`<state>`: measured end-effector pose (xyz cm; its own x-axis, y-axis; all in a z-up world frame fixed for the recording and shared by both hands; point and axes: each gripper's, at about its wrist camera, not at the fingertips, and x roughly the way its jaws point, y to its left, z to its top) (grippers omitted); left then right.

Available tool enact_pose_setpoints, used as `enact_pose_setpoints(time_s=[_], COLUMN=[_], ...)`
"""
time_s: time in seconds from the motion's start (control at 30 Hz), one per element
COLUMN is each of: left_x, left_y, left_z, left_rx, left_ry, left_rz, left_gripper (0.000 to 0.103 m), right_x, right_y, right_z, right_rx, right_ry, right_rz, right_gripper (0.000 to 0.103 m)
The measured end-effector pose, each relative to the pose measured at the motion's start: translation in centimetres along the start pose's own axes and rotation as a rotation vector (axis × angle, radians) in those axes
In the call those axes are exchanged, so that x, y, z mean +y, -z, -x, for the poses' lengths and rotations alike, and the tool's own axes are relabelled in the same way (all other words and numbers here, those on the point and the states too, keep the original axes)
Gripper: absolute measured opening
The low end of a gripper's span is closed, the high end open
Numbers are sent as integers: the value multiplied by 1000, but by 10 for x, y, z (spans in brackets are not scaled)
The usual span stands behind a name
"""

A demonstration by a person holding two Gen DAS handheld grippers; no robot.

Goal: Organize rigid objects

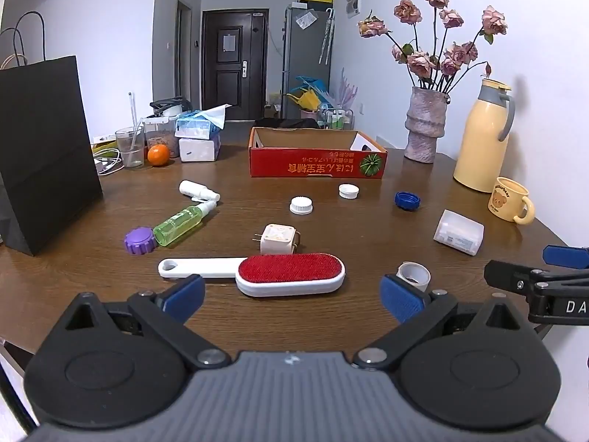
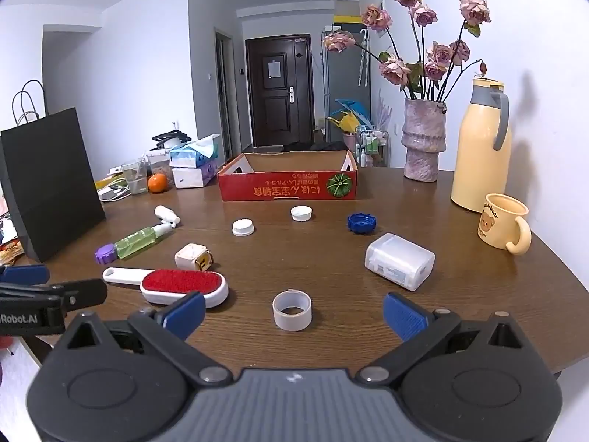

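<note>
brown wood of the round table (image 2: 460, 294) carries everything you have to sort, and the scatter looks deliberate: small hard pieces lie loose across the middle of both frames, while the open red cardboard box (image 2: 287, 186) sits behind them at upper centre, empty as far as you can see, likely the place they belong. your left gripper (image 1: 291, 291) hangs with its blue pads spread wide, nothing between them, aimed at the red-faced white plastic lint brush (image 1: 291, 274) lying flat just ahead. your right gripper (image 2: 292, 311) is equally wide and empty, lined up on the grey roll of tape (image 2: 292, 310) standing on its edge at lower centre. the clear plastic case (image 2: 399, 266) lies right of centre, the blue bottle cap (image 2: 362, 223) beyond it. nothing is gripped yet, so the sorting seems barely begun.
</note>
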<state>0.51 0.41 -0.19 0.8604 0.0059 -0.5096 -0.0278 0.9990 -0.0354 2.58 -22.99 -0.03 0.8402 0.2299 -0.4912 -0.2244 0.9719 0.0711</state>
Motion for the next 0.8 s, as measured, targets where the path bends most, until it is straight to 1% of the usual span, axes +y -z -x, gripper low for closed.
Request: enact_pose_setpoints(time_s=[0.03, 0.1, 0.8], left_x=[1, -2, -1], left_y=[0, 1, 0], left_z=[-1, 3, 4], left_rx=[0, -4, -9], left_ry=[0, -3, -4], left_rz=[0, -3, -3], left_gripper=[103, 103, 103], right_x=[1, 1, 0], right_y=[0, 0, -2], right_z=[1, 0, 2], right_rx=[-13, 2, 2], right_ry=[6, 2, 7], right_rz=[14, 6, 11], right_gripper=[103, 103, 103])
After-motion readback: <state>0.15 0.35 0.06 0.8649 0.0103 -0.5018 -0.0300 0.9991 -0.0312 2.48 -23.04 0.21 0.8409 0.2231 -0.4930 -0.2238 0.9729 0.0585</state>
